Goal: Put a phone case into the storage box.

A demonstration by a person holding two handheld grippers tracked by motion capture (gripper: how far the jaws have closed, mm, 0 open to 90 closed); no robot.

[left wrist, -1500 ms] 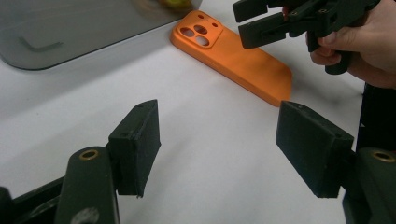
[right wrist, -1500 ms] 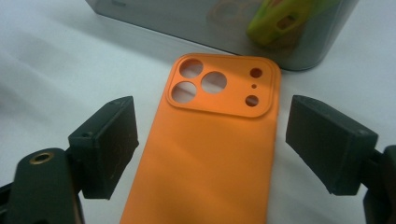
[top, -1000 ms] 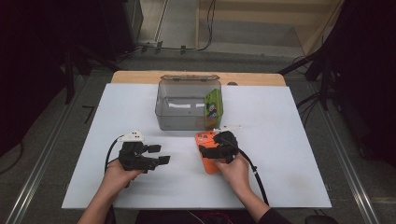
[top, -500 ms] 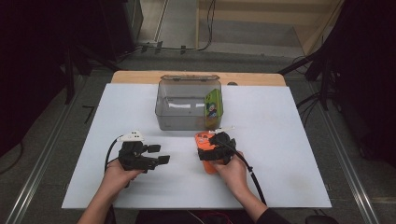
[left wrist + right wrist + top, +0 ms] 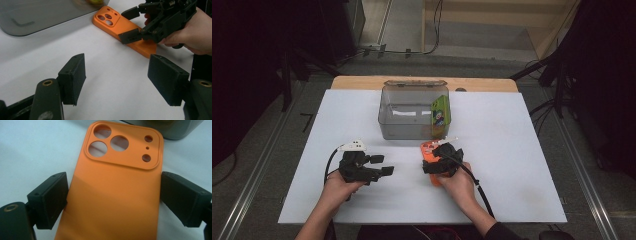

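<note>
Orange phone case [image 5: 113, 192] lies flat on white table [image 5: 522, 150], just in front of clear bin [image 5: 412, 117]. Right gripper [image 5: 113, 195] jaws straddle case, just opening, pads barely off its edges. Left gripper [image 5: 120, 77] nearby, jaws apart, empty.

White table [image 5: 522, 165], clear bin [image 5: 412, 117] near the back with a green packet [image 5: 441, 111] inside. Right gripper [image 5: 438, 161] sits over an orange case [image 5: 430, 150] just in front; left gripper [image 5: 384, 165] rests well apart.
</note>
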